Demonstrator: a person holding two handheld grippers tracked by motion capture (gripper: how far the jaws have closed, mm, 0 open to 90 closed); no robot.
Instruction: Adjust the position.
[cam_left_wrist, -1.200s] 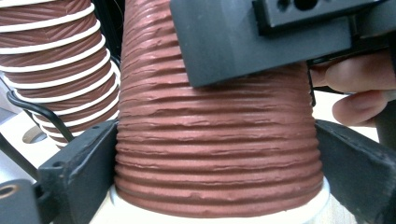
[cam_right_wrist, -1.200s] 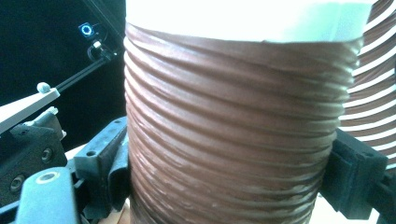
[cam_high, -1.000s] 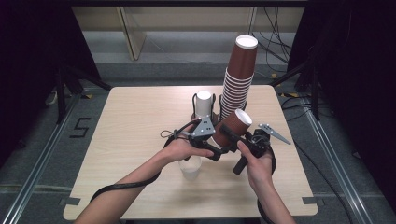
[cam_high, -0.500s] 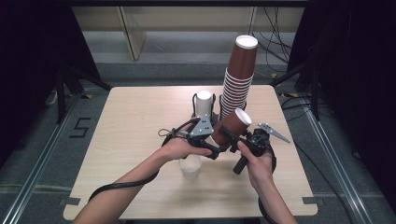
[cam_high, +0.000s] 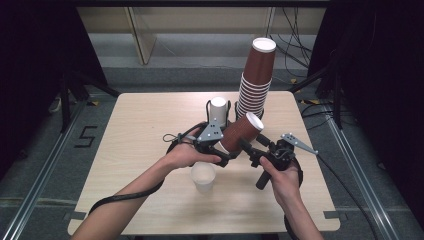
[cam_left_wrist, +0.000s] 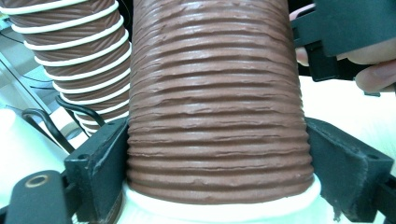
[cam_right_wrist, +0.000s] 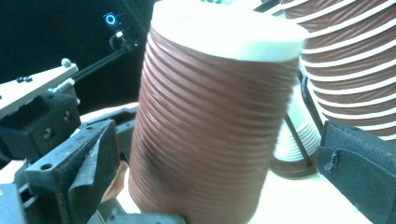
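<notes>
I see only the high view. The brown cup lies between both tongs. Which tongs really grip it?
Observer: The left tongs. Their jaws have just closed in, and both pads press the brown cup near its white rim.
Operator: And the right tongs?
Observer: The right tongs have just been opening. The cup is between the jaws, with a clear gap at one pad.
Operator: Is the cup wall smooth?
Observer: No, it is ridged, ring upon ring.
</notes>
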